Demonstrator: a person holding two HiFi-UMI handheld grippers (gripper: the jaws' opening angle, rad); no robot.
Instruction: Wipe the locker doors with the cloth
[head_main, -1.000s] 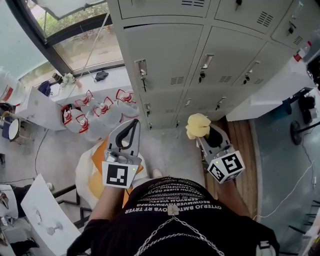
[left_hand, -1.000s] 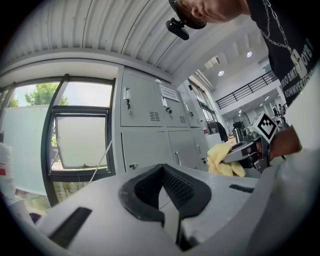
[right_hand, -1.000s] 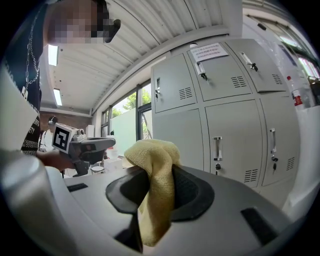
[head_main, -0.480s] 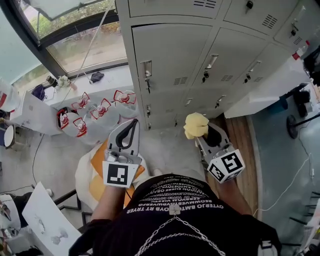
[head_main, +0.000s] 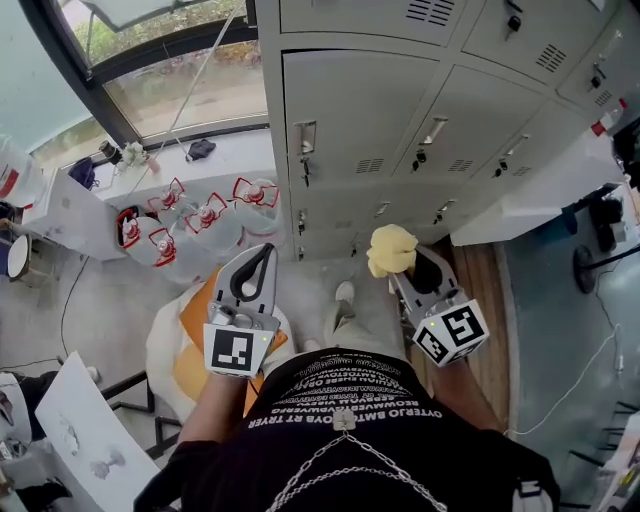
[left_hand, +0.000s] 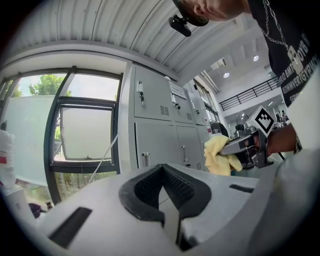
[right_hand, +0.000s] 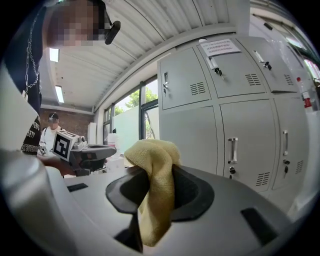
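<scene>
While the person stands facing the bank of grey locker doors (head_main: 350, 110), each hand holds one gripper at waist height. The right gripper (head_main: 400, 272) pinches the yellow cloth (head_main: 392, 250) between its jaws. The cloth bunches into a rounded wad above the jaw tips, and a tail hangs down through the gap behind them, as the right gripper view shows. The wad points toward the lower row of lockers but does not touch any door. The left gripper (head_main: 258, 262) is held just left of the right one, level with it, jaws pressed together with nothing between them. It points toward the floor beside the lockers, where clear water jugs (head_main: 210, 215) with red labels stand under the window (head_main: 170, 90).
</scene>
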